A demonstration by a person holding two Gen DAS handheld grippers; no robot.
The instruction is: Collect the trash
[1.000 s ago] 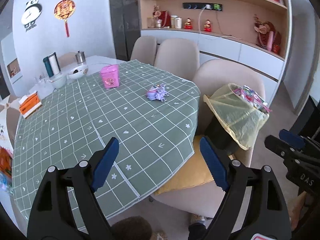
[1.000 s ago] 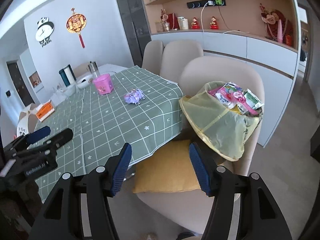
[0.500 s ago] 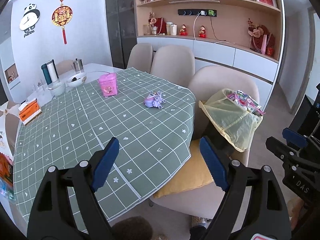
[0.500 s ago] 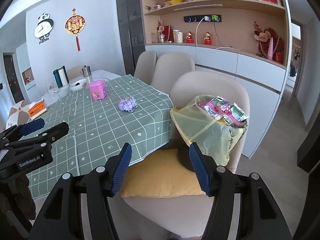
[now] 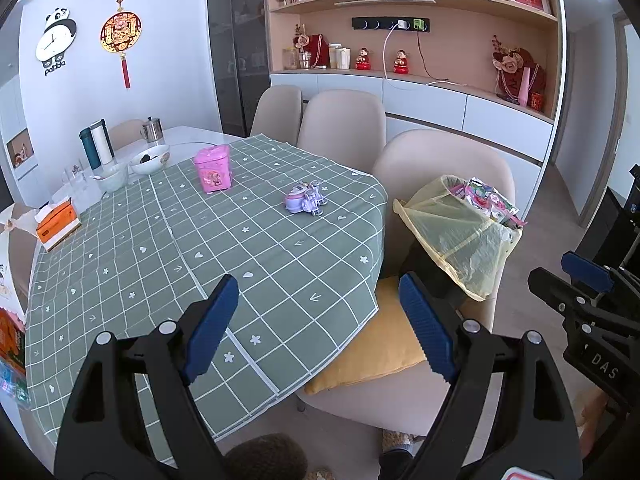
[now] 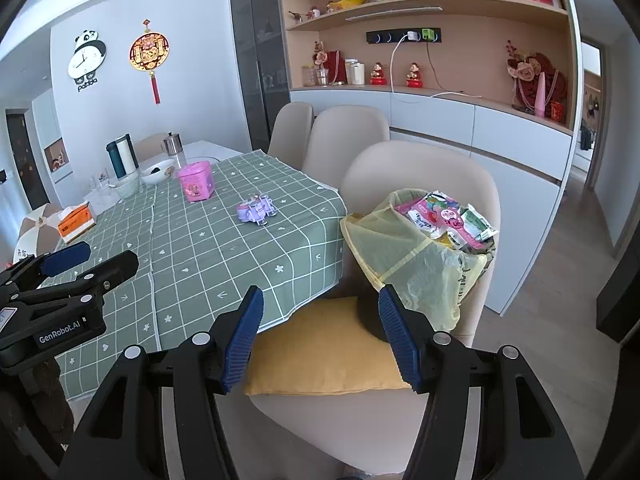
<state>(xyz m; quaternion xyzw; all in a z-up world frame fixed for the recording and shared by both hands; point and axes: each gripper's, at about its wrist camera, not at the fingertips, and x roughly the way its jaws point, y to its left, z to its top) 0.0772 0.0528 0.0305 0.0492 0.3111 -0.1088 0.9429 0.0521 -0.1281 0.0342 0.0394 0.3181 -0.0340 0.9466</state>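
Both cameras have drawn back: left view, the left gripper (image 5: 318, 320) hangs spread and empty at lower centre, bin (image 5: 460, 236) of wrappers at right; right view, the right gripper (image 6: 320, 334) likewise, bin centre-right, so collecting looks done.

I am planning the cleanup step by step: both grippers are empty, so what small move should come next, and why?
Probably ease the open left gripper forward toward the small purple toy-like item on the green checked tablecloth. It looks like the nearest loose piece, and the yellow-lined trash bin on the beige chair is already full of wrappers.
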